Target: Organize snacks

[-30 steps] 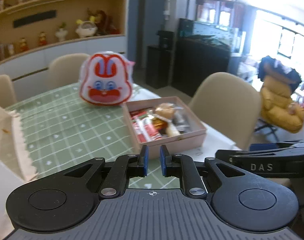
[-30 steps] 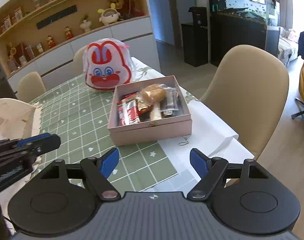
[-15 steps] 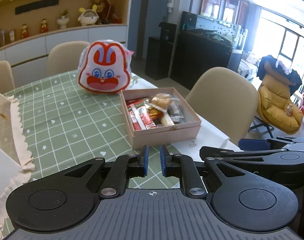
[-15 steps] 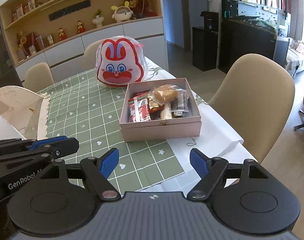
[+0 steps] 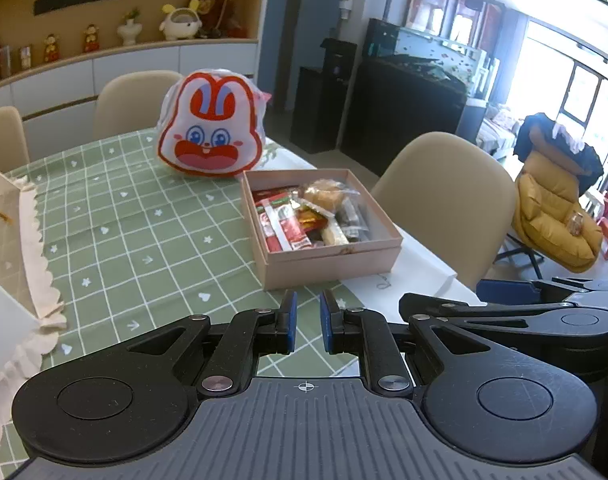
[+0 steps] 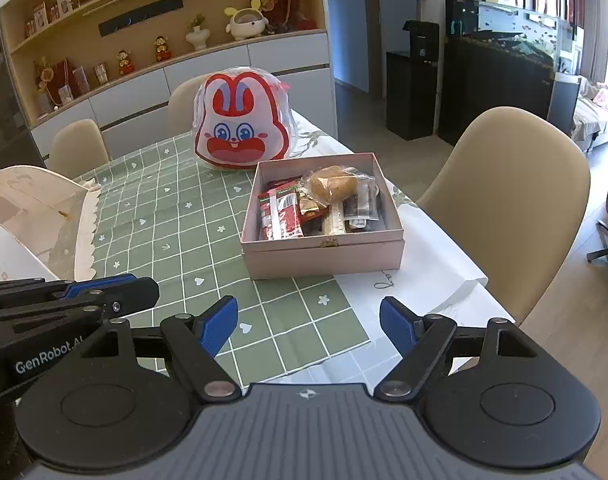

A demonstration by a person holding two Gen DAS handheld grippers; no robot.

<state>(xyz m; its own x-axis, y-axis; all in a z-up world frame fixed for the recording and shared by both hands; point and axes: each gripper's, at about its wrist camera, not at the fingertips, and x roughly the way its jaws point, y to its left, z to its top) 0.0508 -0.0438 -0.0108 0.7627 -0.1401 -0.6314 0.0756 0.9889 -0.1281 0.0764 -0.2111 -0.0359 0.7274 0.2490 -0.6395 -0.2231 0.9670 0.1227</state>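
Note:
A pink cardboard box (image 5: 331,256) (image 6: 323,254) sits on the green checked tablecloth near the table's right edge. It holds several wrapped snacks, among them red packets (image 6: 278,214) and a round bun in clear wrap (image 6: 335,186). A red-and-white rabbit-face bag (image 5: 212,136) (image 6: 242,124) stands behind the box. My left gripper (image 5: 305,322) is shut and empty, in front of the box. My right gripper (image 6: 307,326) is open and empty, also short of the box, above the table's near edge.
A white scalloped paper bag (image 5: 8,248) (image 6: 36,220) lies at the left of the table. Beige chairs (image 6: 511,200) stand around the table. A white cloth (image 6: 415,280) lies under the box at the table's right edge.
Both grippers have drawn back and risen a little, so the box and rabbit bag sit lower and farther in view. Neither gripper's jaws have changed.

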